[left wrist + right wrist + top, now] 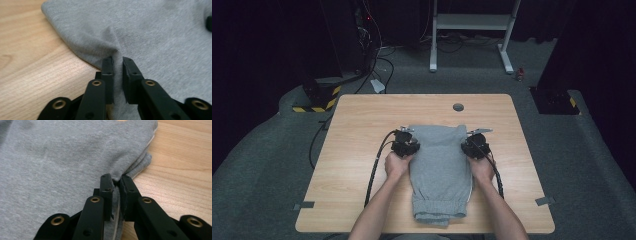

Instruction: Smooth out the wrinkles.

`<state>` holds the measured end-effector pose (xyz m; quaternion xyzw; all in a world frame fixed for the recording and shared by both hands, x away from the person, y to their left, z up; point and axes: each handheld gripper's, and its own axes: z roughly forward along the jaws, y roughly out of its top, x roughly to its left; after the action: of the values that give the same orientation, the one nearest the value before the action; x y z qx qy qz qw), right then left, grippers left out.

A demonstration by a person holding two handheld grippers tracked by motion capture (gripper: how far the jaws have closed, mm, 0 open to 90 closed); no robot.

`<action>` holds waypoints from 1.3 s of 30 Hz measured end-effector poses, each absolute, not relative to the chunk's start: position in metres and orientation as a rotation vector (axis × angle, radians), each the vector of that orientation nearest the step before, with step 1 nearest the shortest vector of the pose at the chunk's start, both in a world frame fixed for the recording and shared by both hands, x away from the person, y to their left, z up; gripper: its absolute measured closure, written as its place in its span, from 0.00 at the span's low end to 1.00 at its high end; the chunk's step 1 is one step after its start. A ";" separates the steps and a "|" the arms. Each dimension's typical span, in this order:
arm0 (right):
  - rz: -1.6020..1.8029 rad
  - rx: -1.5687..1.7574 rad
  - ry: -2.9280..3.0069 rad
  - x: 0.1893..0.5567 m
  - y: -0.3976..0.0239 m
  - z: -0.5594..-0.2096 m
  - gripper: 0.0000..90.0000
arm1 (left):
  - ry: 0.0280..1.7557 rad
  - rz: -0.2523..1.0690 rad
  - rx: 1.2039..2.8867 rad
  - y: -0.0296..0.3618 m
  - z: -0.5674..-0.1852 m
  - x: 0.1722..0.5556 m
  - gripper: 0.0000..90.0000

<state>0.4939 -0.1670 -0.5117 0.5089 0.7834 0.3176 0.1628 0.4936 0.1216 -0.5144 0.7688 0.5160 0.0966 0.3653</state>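
My left gripper (117, 63) has its jaws pinched down on a ridge of the grey sweatpants (150, 37); the cloth bunches into a small peak just ahead of the tips, at the garment's left edge where it meets the bare wood. My right gripper (117, 181) is clamped the same way on the opposite edge, and there I can see several layers stacked between the pads, with a pale inner seam showing below. So both are closed on fabric, one at each side of the folded pants.

From the high view, the left gripper (405, 145) and right gripper (474, 146) sit on either side of the sweatpants (439, 170), toward their far end. The pants lie folded lengthwise in the middle of the table (362, 125), with the ribbed cuffs at the end nearest me, close to the table's near edge.

This is soft, light jersey knit, limp with no stiffness at all. I judge it will sag and drape between my two holds once lifted, and the layers may slide apart if I catch only the top one. The side edges, through all the layers, are the right place to hold; nothing here is fragile or slippery.
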 end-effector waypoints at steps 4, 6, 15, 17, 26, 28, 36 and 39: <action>0.944 1.491 2.240 0.494 -0.171 -0.510 0.91 | 1.332 0.216 1.964 0.126 -0.514 0.494 0.93; 0.963 1.481 2.244 0.492 -0.172 -0.507 0.92 | 1.321 0.219 1.963 0.126 -0.511 0.493 0.93; 1.039 1.433 2.233 0.487 -0.173 -0.495 0.92 | 1.273 0.192 1.924 0.136 -0.497 0.488 0.94; 1.053 1.424 2.231 0.485 -0.173 -0.492 0.92 | 1.267 0.187 1.914 0.137 -0.494 0.487 0.94; 1.103 1.430 2.224 0.482 -0.180 -0.484 0.92 | 1.236 0.160 1.881 0.142 -0.485 0.484 0.94; 1.119 1.429 2.219 0.480 -0.180 -0.481 0.92 | 1.236 0.152 1.871 0.143 -0.483 0.483 0.94; 1.131 1.371 2.223 0.477 -0.177 -0.462 0.92 | 1.196 0.200 1.898 0.143 -0.465 0.482 0.94; 1.136 1.365 2.224 0.476 -0.176 -0.458 0.92 | 1.195 0.192 1.896 0.144 -0.462 0.482 0.94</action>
<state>0.4763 -0.1759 -0.4576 0.4745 0.7728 0.3948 0.1475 0.4821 0.1437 -0.4616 0.7603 0.4794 0.0770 0.4315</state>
